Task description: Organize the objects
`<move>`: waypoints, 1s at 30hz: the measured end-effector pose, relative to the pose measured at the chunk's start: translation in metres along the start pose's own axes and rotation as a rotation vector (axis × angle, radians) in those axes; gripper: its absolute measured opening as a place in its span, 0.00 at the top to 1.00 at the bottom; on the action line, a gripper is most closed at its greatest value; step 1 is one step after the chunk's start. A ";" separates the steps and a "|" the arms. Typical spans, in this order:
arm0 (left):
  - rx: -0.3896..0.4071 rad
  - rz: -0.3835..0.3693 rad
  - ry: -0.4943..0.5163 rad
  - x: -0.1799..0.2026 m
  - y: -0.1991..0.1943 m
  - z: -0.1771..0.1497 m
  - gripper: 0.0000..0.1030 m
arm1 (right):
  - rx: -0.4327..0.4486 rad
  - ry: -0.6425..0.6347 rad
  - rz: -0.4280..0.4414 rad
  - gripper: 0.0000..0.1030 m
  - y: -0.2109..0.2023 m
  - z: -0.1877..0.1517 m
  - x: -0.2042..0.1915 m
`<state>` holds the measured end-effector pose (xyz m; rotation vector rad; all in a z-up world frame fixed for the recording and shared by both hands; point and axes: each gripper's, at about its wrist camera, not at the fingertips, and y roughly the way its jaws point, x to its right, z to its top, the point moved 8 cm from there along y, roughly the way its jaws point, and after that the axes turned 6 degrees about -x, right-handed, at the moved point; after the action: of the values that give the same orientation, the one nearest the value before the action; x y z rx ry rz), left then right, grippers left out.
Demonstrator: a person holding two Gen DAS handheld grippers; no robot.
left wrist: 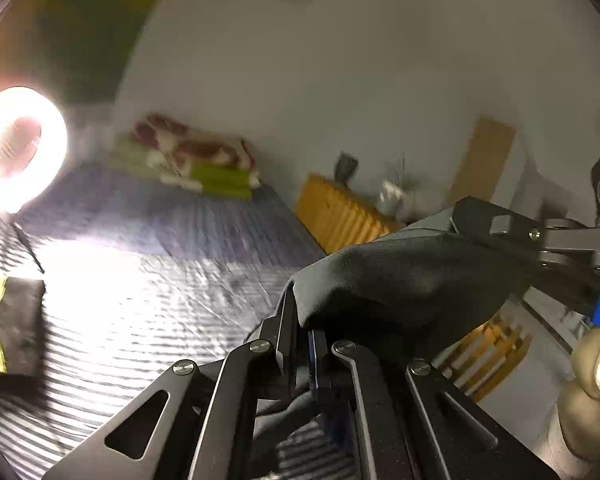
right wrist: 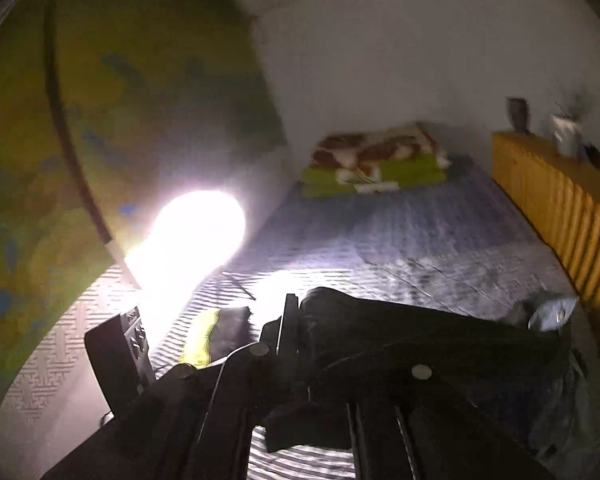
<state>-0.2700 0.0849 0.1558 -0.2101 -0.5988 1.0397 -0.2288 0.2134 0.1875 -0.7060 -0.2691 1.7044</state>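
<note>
One dark, soft cloth (left wrist: 400, 288) is hanging over the bed (left wrist: 148, 280), both tools clamping it: the left tool (left wrist: 302, 344) and the right tool (right wrist: 296, 320) are each pinching an edge. One folded black-and-yellow cloth (right wrist: 220, 336) is lying on the ribbed cover. Only the left view is showing a gloved hand (left wrist: 596, 364); the right is showing a patterned curtain (right wrist: 100, 120).

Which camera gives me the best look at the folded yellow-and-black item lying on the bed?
The left wrist view: the yellow-and-black item lies at its left edge, brightly lit though cropped. The right wrist view shows it smaller, dimmer and partly hidden behind the gripper.
</note>
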 end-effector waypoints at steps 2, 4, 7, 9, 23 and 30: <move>0.049 0.035 0.001 -0.019 -0.041 0.006 0.97 | 0.000 -0.038 0.052 0.97 0.001 0.006 -0.034; 0.066 0.066 -0.009 -0.044 -0.074 0.000 0.97 | -0.008 -0.108 0.100 0.97 0.005 0.004 -0.077; 0.020 0.143 0.011 -0.080 -0.102 -0.030 0.97 | -0.075 -0.152 0.160 0.97 0.027 -0.020 -0.118; -0.046 0.156 -0.026 -0.109 -0.111 -0.065 0.96 | -0.128 -0.151 0.184 0.97 0.047 -0.043 -0.127; -0.640 0.142 -0.137 -0.189 -0.117 -0.370 0.70 | -0.810 0.209 -0.010 0.90 0.125 -0.411 0.053; -0.539 0.261 -0.271 -0.261 -0.113 -0.348 0.33 | -0.642 0.239 -0.119 0.55 0.083 -0.381 0.115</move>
<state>-0.0871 -0.1560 -0.1759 -0.6392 -1.1176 1.1497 -0.0852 0.2268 -0.1922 -1.3244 -0.6892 1.3974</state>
